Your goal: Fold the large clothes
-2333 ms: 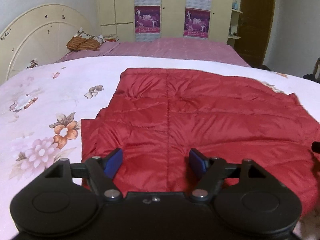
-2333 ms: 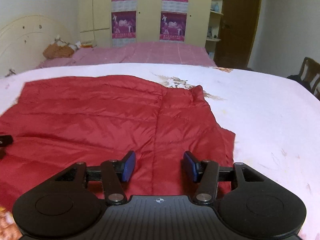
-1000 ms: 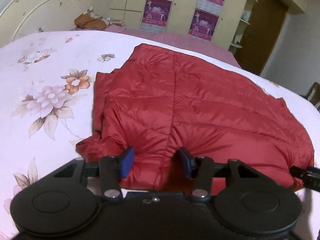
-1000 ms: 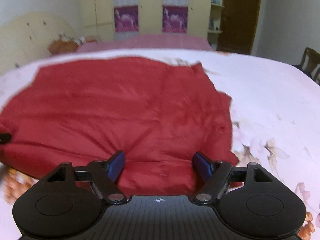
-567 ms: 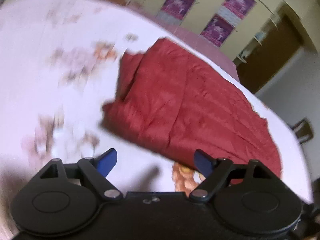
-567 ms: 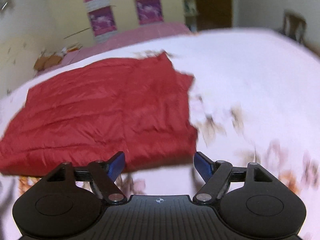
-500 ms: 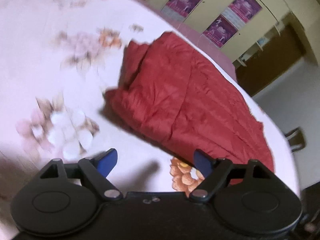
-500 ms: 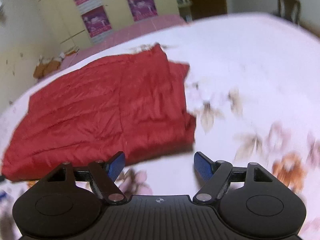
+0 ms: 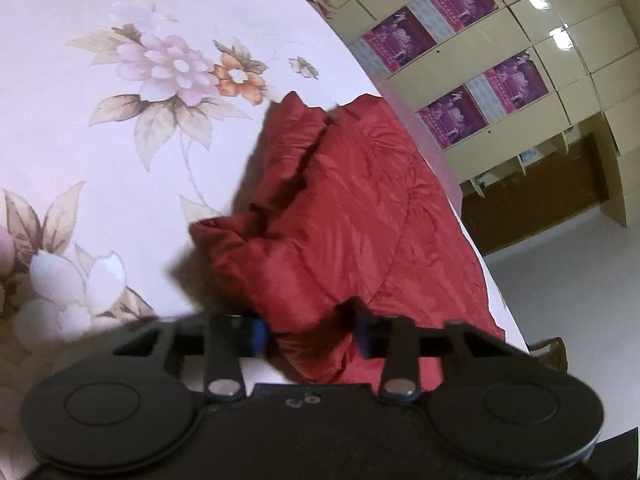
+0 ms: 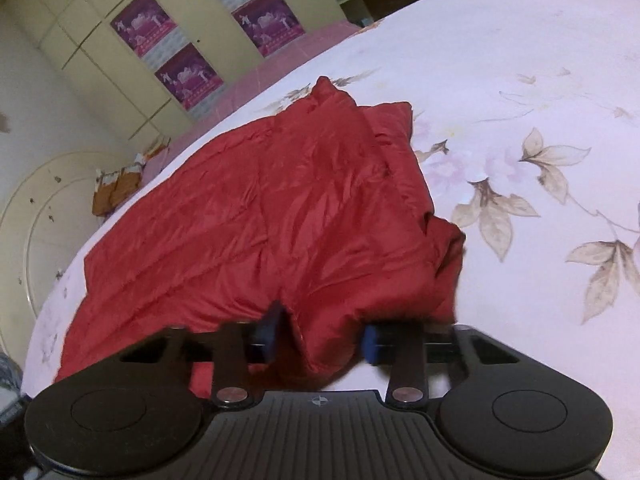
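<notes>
Left wrist view: your left gripper (image 9: 310, 334) pinches the red quilted puffer jacket (image 9: 360, 208) lying on the floral bed sheet (image 9: 100, 120); your right gripper (image 10: 318, 336) clamps its other corner. Slick padding may slip free mid-fold.

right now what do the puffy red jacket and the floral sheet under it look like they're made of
Puffy red quilted jacket: looks like thin nylon or polyester shell with soft filling, going by the faint sheen, fine crinkles and stitched channels. Pale pink floral bedsheet: looks like matte woven cotton or a blend, smooth with printed flowers; the exact fibre cannot be told.
</notes>
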{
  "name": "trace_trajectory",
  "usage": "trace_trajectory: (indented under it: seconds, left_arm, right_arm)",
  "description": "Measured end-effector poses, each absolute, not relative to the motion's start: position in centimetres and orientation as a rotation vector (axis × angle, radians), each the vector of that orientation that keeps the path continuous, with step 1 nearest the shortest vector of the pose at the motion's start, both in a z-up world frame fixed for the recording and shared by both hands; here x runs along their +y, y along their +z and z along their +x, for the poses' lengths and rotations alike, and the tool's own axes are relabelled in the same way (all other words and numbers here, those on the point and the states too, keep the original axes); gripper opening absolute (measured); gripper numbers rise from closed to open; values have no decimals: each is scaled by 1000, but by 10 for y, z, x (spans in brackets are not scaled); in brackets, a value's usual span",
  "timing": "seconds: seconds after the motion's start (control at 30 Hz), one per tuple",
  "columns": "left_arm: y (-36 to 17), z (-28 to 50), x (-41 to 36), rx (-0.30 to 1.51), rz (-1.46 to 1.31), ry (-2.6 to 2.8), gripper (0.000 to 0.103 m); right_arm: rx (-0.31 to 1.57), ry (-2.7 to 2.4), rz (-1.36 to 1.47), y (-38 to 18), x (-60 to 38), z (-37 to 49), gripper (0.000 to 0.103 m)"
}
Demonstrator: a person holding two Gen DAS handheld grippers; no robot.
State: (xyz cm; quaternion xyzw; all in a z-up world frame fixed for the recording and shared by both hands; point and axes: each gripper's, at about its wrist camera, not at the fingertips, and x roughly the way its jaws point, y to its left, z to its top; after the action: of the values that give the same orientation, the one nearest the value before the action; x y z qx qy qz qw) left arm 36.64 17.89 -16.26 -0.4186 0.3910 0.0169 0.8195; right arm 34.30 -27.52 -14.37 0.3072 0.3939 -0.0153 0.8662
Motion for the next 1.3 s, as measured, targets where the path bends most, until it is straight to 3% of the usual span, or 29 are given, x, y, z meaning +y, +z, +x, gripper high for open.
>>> trace_trajectory:
  seconds: [0.07, 0.17, 0.67, 0.97, 1.0, 1.03, 1.07, 1.13, 1.17, 1.2, 1.23, 1.3]
  left_arm:
    - [-159, 362, 181, 826, -886, 32, 21]
    - [-146, 351, 180, 812, -846, 19, 16]
    - [-123, 196, 198, 923, -777, -78, 16]
    - [-131, 158, 199, 953, -763, -84, 17]
    - [-132, 159, 199, 959, -753, -82, 18]
    - [-133, 161, 199, 959, -740, -71, 23]
    - [-133, 163, 198, 961, -732, -65, 25]
    - [-134, 165, 198, 965, -718, -58, 30]
    - [-134, 165, 198, 967, -722, -47, 42]
    - [-134, 165, 199, 974, -727, -36, 51]
    - [-135, 160, 199, 970, -732, -25, 66]
    - [-135, 158, 198, 952, -732, -22, 72]
  right_arm:
    - [818, -20, 619, -138, -274, 341, 15]
    - [803, 1, 592, -125, -274, 331, 14]
    - [880, 18, 560, -104, -272, 178, 14]
    - [893, -6, 581, -106, -276, 129, 15]
    - [894, -11, 581, -106, -277, 130, 15]
    - [892, -18, 581, -107, -275, 131, 23]
    - [891, -34, 567, -106, -275, 131, 39]
    - [868, -63, 527, -100, -275, 125, 60]
    - [851, -73, 513, -98, -274, 120, 66]
    - [834, -88, 490, -93, -274, 118, 67]
    - [823, -97, 469, -89, -274, 116, 67]
    - [806, -116, 435, -84, -273, 112, 67]
